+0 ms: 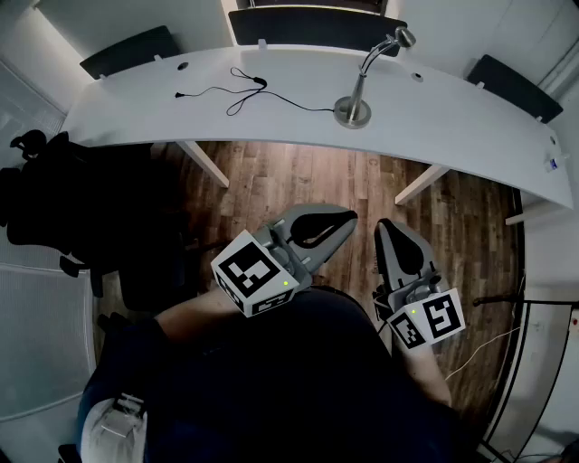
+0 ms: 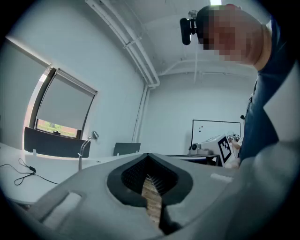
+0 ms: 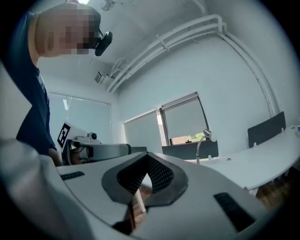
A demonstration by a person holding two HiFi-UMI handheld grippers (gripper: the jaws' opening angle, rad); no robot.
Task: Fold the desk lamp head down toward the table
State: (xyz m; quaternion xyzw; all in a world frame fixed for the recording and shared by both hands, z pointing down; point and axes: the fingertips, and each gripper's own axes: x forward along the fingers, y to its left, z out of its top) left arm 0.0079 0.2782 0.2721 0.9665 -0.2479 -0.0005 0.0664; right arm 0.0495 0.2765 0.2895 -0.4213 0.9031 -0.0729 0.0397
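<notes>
A silver desk lamp stands upright on the white curved desk, its round base near the desk's front edge and its small head raised at the top of a bent neck. The lamp shows small and far in the left gripper view, and the lamp is equally distant in the right gripper view. Both grippers are held low over the person's lap, well short of the desk. My left gripper is shut and empty. My right gripper is shut with nothing in it.
A black cable lies looped on the desk left of the lamp. Dark chairs stand behind the desk and a black chair sits at the left. Wooden floor lies between me and the desk.
</notes>
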